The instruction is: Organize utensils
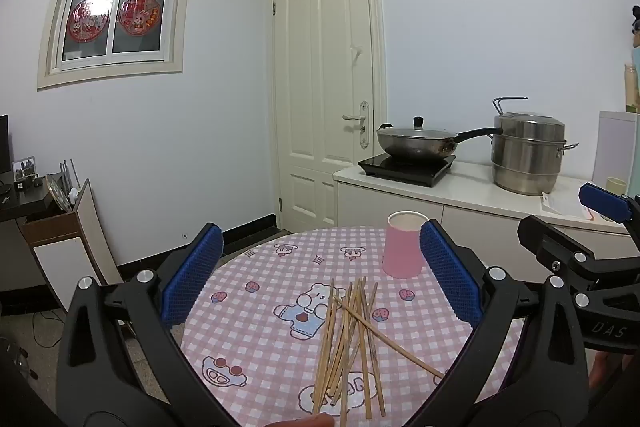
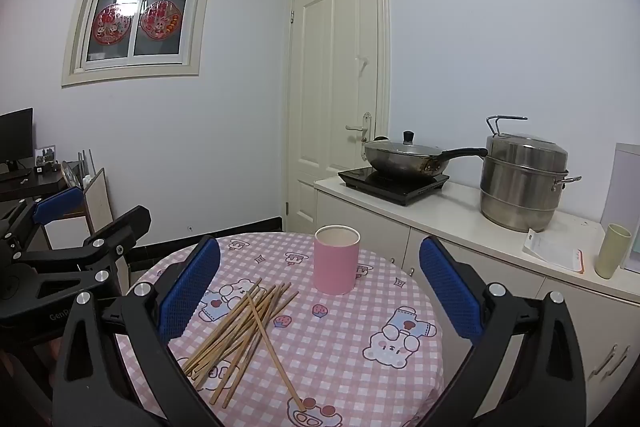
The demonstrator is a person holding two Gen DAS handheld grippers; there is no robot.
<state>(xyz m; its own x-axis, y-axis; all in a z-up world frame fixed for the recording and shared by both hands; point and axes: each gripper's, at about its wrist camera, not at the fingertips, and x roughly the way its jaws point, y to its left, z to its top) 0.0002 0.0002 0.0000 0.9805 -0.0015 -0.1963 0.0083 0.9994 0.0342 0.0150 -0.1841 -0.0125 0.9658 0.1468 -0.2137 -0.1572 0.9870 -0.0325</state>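
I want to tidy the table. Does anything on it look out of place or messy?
Yes. The chopsticks lie in a loose pile on the table, one crossing the rest at an angle. None is in the pink cup, which stands upright behind them.

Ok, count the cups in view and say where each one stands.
2. A pink cup stands on the checked table, beyond the chopsticks; a pale green cup stands on the white counter, far right. Others may be hidden.
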